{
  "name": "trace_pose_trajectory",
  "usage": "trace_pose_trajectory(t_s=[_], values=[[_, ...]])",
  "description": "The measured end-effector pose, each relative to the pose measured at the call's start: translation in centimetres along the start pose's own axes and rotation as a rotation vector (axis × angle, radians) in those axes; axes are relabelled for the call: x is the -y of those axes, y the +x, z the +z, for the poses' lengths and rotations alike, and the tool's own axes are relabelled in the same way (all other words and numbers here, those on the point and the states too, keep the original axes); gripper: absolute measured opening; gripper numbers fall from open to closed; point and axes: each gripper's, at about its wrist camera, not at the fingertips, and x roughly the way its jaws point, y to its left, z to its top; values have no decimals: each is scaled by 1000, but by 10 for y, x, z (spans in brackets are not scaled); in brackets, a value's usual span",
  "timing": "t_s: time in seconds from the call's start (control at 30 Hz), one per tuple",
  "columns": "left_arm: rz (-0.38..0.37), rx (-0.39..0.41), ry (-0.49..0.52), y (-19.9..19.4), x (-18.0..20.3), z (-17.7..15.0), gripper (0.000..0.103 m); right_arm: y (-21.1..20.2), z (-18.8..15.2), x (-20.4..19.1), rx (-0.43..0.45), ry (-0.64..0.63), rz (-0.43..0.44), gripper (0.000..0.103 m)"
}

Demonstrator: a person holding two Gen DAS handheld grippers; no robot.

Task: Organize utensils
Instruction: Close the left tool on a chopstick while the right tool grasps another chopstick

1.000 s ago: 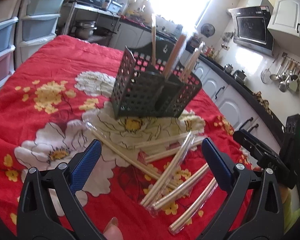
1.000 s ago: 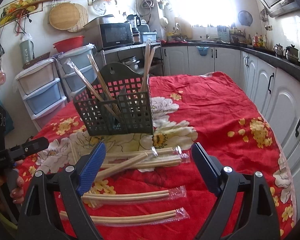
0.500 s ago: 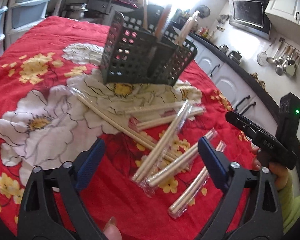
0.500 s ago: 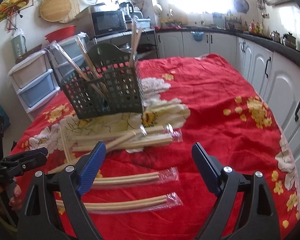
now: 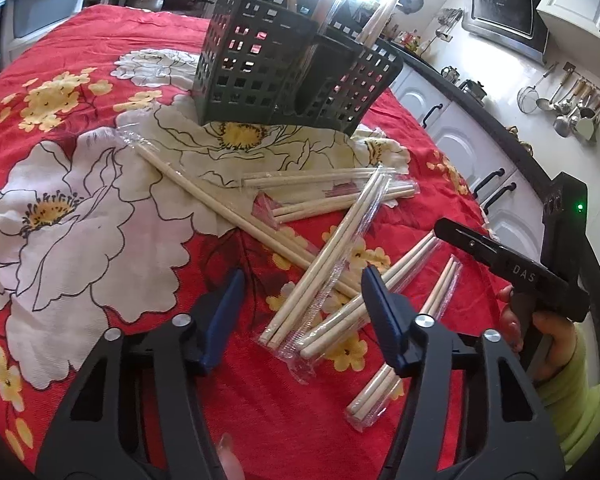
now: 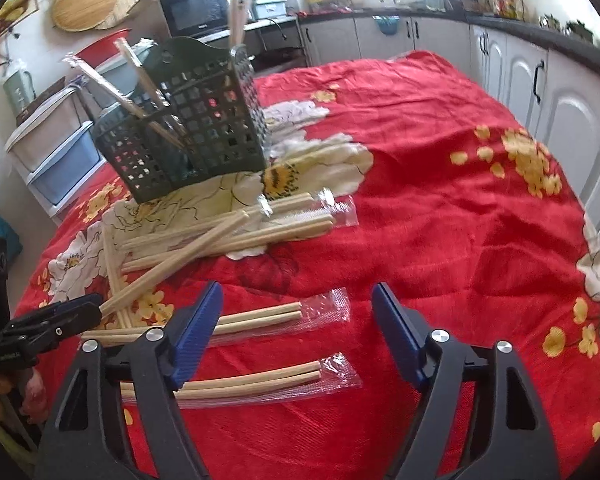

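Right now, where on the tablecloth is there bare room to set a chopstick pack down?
Free: the red cloth right of the basket, toward the cabinets, and the white-flower area left of the pile. Crowded: the wrapped chopsticks in front of the basket.

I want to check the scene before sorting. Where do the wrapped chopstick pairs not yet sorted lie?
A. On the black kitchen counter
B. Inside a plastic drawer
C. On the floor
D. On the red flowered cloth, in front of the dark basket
D: the wrapped chopstick pairs lie scattered on the red flowered cloth, on the camera's side of the dark basket, which already holds several.
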Motion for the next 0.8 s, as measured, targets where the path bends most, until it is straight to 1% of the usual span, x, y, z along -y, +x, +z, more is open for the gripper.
trace_pose_trajectory(t_s=[0.07, 0.13, 0.17, 0.2, 0.27, 0.4, 0.43, 0.47, 0.57, 0.67, 0.73, 0.8], values=[[5, -2, 0, 0, -1, 0, 46, 6, -1, 2, -32, 15, 11, 55], [12, -4, -2, 0, -3, 0, 41, 12, -3, 4, -51, 22, 4, 50], [14, -5, -3, 0, -3, 0, 39, 12, -3, 4, -49, 22, -1, 45], [19, -6, -5, 0, -4, 0, 36, 12, -3, 4, -49, 20, -5, 41], [22, -7, -9, 0, -6, 0, 33, 12, -4, 4, -48, 21, -16, 33], [28, -6, -10, 0, -8, 0, 29, 12, -4, 8, -43, 35, -24, 21], [27, -6, -11, 0, -8, 0, 28, 12, -4, 9, -42, 37, -23, 14], [27, -6, -11, 0, -8, 0, 27, 12, -4, 9, -42, 37, -13, 10], [22, -4, -17, -1, -9, 0, 24, 11, -3, 8, -37, 33, -11, 5], [-1, -2, -33, -3, -13, -1, 19, 11, -4, 11, -30, 55, 1, 3], [-13, -2, -38, -3, -14, -2, 13, 9, -3, 15, -21, 74, 13, 3], [-28, -3, -42, -4, -15, -2, 11, 7, -3, 16, -9, 84, 19, 2]])
